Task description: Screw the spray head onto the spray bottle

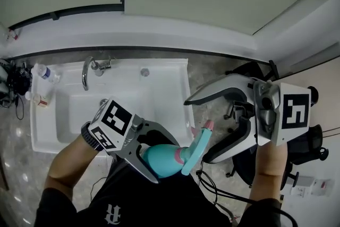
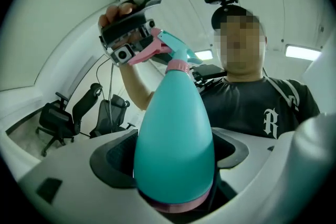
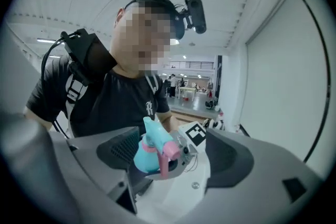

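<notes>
The left tool is shut on the fat middle of the teal spray bottle. One jaw presses on each side of it. The bottle is up in the air, in front of the person's black shirt and near the front edge of the white sink. In the head view it lies on its side, with its thin end towards the right tool. The teal spray head sits on top of the bottle's neck. A pink ring goes round the spot where they meet. I cannot tell how tight the head is on the bottle. The right tool is wide open. The spray head sticks up into the gap between its two jaws, but the jaws do not touch it. In the right gripper view there is room on both sides of the head, and its pink trigger points at the camera. In the left gripper view the right tool is just behind the spray head. The sink has a shiny tap at the back. Two small bottles lie by its left edge. Black chairs stand on the floor off to the right.
</notes>
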Demonstrator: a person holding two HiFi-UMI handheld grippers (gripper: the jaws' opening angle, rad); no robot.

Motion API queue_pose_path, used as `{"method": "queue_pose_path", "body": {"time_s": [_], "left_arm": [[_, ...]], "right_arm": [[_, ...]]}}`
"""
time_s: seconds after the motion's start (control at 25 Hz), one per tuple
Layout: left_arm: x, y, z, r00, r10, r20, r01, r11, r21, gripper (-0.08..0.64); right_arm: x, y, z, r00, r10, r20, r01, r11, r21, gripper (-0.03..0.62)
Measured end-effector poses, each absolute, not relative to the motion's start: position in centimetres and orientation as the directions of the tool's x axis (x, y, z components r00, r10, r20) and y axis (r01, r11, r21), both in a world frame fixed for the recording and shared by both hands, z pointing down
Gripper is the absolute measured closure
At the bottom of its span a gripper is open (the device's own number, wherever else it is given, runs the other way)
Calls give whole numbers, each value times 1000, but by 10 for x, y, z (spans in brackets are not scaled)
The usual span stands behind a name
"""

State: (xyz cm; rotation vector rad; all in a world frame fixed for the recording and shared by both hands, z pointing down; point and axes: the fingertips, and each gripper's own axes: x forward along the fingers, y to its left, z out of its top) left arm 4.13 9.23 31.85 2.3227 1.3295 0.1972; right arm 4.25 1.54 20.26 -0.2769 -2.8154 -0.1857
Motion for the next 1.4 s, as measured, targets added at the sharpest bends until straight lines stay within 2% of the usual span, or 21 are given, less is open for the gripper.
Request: {"method": "queue_pose_path", "body": {"time_s": [0.04,0.16,0.24,0.28,0.32,0.36,0.6,0.8,1.08,1.24,1.4], "left_arm": [[46,91,320,528,845,-86,772,-436,462,149],[47,87,330,536,842,-57,754,-448,480,152],[39,89,334,536,843,-49,754,-453,475,153],[38,90,335,536,843,-45,755,-455,472,153],[38,90,335,536,843,-41,754,-457,471,153],[39,89,335,537,843,-37,752,-459,473,153],[40,88,344,543,840,6,734,-478,482,153],[47,69,354,647,754,115,639,-618,459,154],[46,51,376,767,533,358,431,-841,327,160],[44,45,380,796,475,374,374,-873,313,160],[34,54,390,780,510,362,387,-848,362,158]], "right_arm": [[42,19,207,-915,189,357,240,965,102,219],[35,34,245,-772,216,598,364,921,137,221],[25,47,262,-697,232,679,427,894,133,221],[23,52,264,-688,244,684,439,890,125,238],[23,54,263,-693,251,676,439,891,119,335],[25,55,262,-703,254,665,431,895,113,385],[31,57,270,-703,269,658,395,918,47,431],[42,45,280,-733,195,651,254,967,-4,459],[46,34,299,-767,72,637,-11,992,-126,459],[44,25,302,-798,15,602,-130,972,-196,459],[38,30,314,-815,7,580,-171,952,-252,459]]}}
